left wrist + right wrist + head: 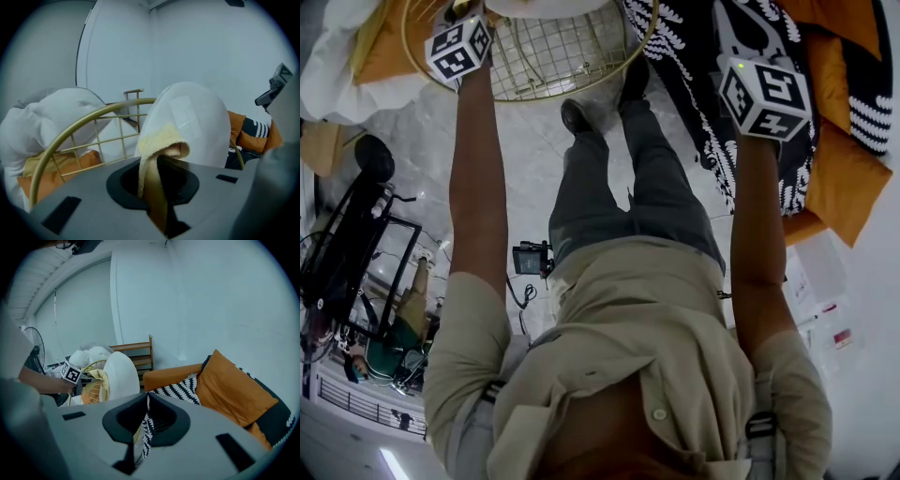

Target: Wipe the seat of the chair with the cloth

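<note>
Pinching the cloth (159,138) tight, the left hand-held gripper (161,166) hangs just by the chair (562,56) rim; right hand-held gripper (143,420) is closed, empty. I'd press it flat on the seat first.

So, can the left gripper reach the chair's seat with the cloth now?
Probably yes: the left gripper, shut on the cloth, is at the chair, whose seat looks uncovered.

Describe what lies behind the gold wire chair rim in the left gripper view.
A white bundle and an orange cushion show through the wire rim. A white rounded pad covers whatever lies further right.
</note>
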A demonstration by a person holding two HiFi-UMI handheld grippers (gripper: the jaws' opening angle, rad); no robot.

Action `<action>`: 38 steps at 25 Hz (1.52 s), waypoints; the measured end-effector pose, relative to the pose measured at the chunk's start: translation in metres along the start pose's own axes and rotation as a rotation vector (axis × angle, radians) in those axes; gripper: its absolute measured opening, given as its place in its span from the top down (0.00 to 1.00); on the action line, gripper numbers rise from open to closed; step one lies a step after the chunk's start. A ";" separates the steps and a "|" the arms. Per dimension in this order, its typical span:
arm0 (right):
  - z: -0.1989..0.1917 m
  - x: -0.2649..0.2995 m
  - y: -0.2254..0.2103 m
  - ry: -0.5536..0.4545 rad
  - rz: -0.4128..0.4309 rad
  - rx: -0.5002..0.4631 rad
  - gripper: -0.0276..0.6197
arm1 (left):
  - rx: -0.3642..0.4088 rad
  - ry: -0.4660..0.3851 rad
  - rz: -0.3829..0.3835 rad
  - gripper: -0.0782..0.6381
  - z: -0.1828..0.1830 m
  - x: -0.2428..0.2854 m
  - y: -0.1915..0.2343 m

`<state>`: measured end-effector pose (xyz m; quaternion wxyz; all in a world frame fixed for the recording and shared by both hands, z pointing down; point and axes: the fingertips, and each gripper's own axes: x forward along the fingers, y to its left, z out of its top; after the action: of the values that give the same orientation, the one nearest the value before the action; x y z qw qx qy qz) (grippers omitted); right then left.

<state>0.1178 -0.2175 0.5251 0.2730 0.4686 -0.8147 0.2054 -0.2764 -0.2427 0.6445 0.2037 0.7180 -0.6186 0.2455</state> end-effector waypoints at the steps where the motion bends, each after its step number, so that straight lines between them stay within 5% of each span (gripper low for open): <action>1: 0.000 0.000 0.000 0.001 -0.001 0.000 0.91 | 0.001 0.001 -0.022 0.82 -0.001 0.004 -0.012; 5: -0.007 0.000 -0.002 0.011 -0.007 0.007 0.91 | 0.026 0.020 -0.163 0.82 -0.010 0.020 -0.093; 11: -0.018 -0.004 -0.014 0.025 -0.020 0.016 0.91 | 0.131 0.093 -0.471 0.82 -0.040 0.033 -0.260; 16: -0.022 -0.006 -0.029 0.025 -0.038 0.023 0.91 | 0.136 0.124 -0.533 0.82 -0.058 0.036 -0.305; 25: -0.028 0.002 -0.019 0.041 -0.025 0.018 0.91 | 0.102 0.113 -0.425 0.82 -0.065 0.036 -0.242; 33: -0.018 0.014 0.003 0.039 0.010 -0.007 0.91 | -0.049 0.075 -0.063 0.82 -0.060 0.018 -0.046; 38: -0.014 0.019 0.011 0.042 0.021 -0.015 0.91 | -0.064 0.078 0.098 0.82 -0.062 -0.006 0.043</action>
<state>0.1044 -0.2165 0.5475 0.2913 0.4536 -0.8152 0.2118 -0.3259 -0.2074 0.6892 0.2381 0.6698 -0.6523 0.2631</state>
